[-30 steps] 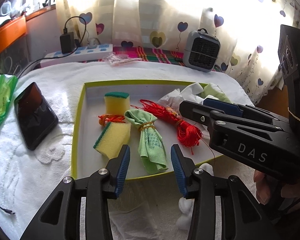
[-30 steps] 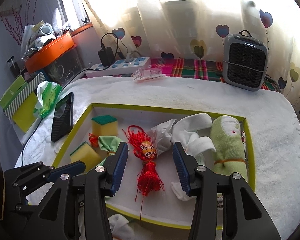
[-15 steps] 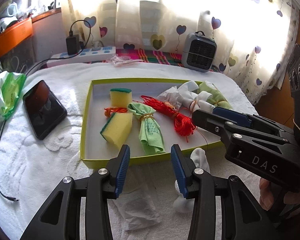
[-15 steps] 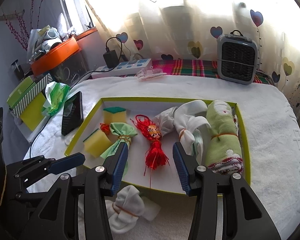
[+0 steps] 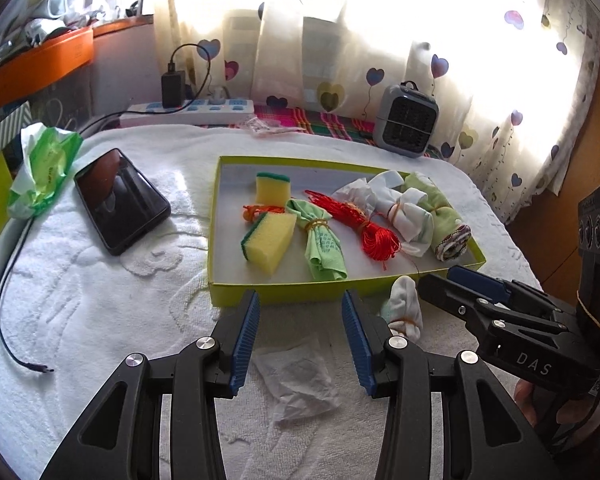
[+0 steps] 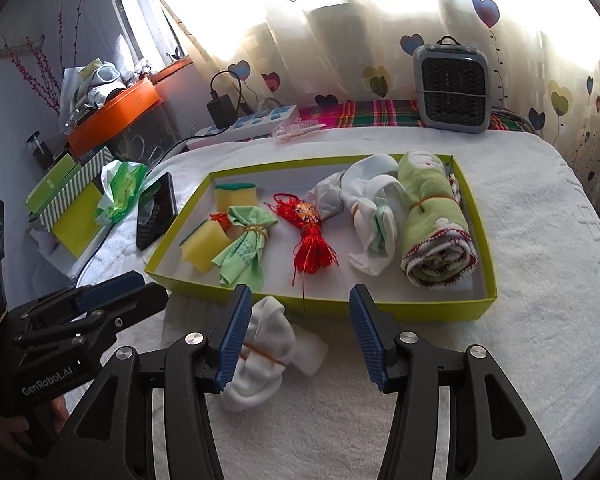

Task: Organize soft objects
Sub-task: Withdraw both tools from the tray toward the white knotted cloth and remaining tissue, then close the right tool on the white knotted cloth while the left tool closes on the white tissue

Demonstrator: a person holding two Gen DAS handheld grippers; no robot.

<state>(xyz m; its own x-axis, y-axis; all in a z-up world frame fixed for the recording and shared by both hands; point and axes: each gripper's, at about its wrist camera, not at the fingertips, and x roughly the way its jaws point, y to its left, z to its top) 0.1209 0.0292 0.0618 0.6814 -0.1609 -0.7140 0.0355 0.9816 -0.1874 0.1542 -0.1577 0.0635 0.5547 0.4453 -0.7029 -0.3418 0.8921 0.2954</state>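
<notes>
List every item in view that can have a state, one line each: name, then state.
Yellow-green cardboard tray: lidless, filled.
White sock bundle tied with a rubber band: outside the tray, on the towel.
Rolled green towel: banded, inside the tray.
Green cloth bundle: tied, inside the tray.
Red tassel: inside the tray.
Black phone: screen dark.
Left gripper: open, empty.
Right gripper: open, jaws just widened, nothing clamped.

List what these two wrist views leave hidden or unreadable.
- White banded sock bundle: its left side sits behind the right gripper finger in the right wrist view.
- Black phone: seen edge-on there, screen unreadable.
- Orange tray's contents: blurred, cut by the left wrist view's edge.
</notes>
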